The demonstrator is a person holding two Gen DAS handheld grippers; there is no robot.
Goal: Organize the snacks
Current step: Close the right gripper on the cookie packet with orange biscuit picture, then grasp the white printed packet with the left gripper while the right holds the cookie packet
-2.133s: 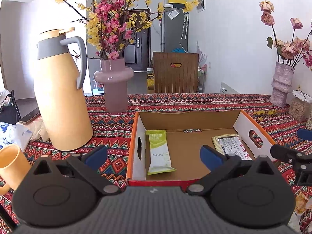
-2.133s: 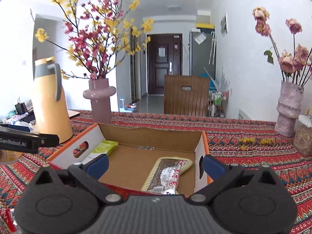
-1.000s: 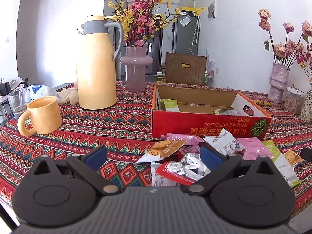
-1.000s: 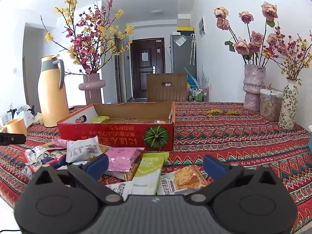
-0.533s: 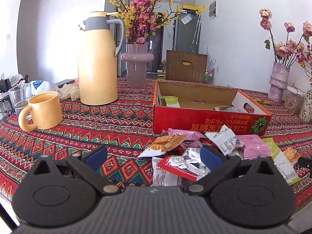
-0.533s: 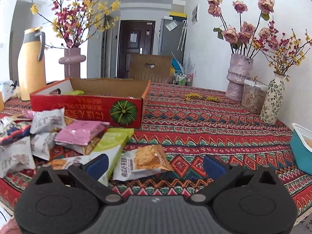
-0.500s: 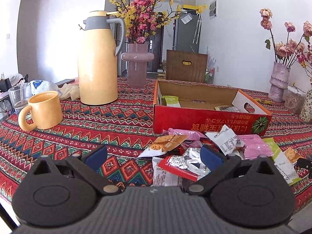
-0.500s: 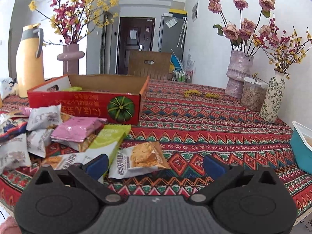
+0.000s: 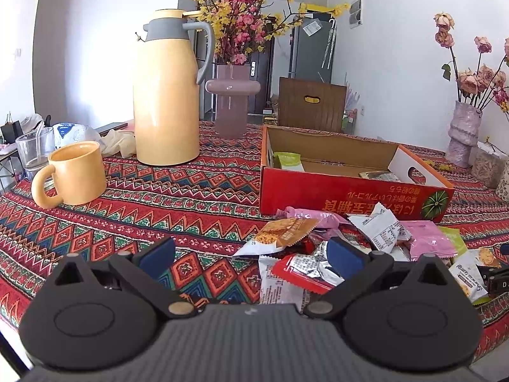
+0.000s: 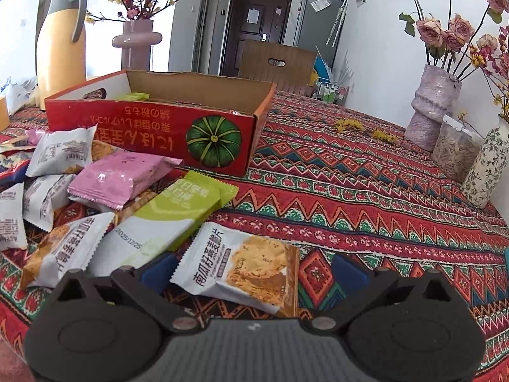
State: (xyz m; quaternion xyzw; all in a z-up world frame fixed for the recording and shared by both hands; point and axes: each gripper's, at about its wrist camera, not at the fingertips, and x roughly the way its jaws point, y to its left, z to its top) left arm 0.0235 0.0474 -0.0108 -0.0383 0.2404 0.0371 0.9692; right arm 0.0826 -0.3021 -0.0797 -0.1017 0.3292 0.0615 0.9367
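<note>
both tools are spread wide: the right tool (image 10: pixel 253 269) straddles a cookie packet (image 10: pixel 241 270) near the tabletop's front edge, the left tool (image 9: pixel 251 254) hovers over the snack pile (image 9: pixel 343 242).

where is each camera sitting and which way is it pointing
Left wrist: on the left gripper, low at the table's near edge, facing the yellow mug, thermos and snack pile; its own open fingers show.
Right wrist: on the right gripper, lower, open fingers either side of an oat crisp packet.
Shared: red box, pink packet.
</note>
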